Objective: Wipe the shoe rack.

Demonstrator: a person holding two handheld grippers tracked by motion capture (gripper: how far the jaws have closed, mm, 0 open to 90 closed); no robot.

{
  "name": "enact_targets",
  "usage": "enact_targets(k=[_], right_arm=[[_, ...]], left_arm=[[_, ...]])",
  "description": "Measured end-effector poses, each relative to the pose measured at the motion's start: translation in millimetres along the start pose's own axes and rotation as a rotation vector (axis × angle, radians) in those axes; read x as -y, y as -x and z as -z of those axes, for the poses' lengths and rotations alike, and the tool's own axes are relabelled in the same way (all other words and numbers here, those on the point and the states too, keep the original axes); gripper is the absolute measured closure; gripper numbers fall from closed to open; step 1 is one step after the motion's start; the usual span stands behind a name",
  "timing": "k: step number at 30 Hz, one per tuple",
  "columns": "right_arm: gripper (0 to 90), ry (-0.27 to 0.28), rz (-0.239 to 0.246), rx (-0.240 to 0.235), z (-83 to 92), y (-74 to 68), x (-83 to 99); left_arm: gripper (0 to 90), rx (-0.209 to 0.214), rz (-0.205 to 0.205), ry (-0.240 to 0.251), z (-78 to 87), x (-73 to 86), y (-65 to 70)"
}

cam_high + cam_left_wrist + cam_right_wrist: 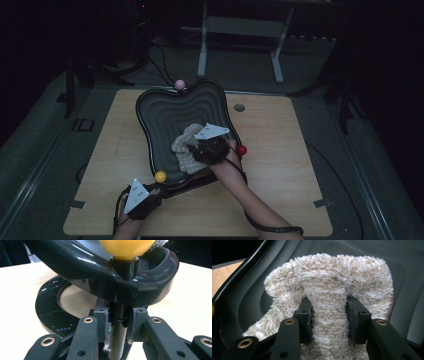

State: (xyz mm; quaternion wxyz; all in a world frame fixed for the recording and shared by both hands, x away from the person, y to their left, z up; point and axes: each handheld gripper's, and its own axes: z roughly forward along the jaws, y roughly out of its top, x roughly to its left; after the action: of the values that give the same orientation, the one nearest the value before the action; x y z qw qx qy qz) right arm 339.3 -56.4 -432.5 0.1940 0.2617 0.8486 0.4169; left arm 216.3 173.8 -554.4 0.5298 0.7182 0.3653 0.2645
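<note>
While right tongs (pixel 329 312) pinch cloth (pixel 329 285), tray rim (pixel 150 145) seemingly close, table (pixel 280 150) roomy.

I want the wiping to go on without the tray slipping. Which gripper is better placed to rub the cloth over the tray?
The right gripper: its jaws already pinch the fluffy cloth inside the black tray. The left gripper is clamped on the tray's post, steadying it.
</note>
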Motion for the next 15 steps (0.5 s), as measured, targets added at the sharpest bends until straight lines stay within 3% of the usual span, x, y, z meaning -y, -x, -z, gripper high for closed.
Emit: enact_targets(k=[15], right_arm=[[60.2, -0.017, 0.024, -0.029, 11.1, -7.6, 18.8]], left_arm=[[72.7, -0.001, -0.001, 0.001, 0.0, 0.2, 0.2]])
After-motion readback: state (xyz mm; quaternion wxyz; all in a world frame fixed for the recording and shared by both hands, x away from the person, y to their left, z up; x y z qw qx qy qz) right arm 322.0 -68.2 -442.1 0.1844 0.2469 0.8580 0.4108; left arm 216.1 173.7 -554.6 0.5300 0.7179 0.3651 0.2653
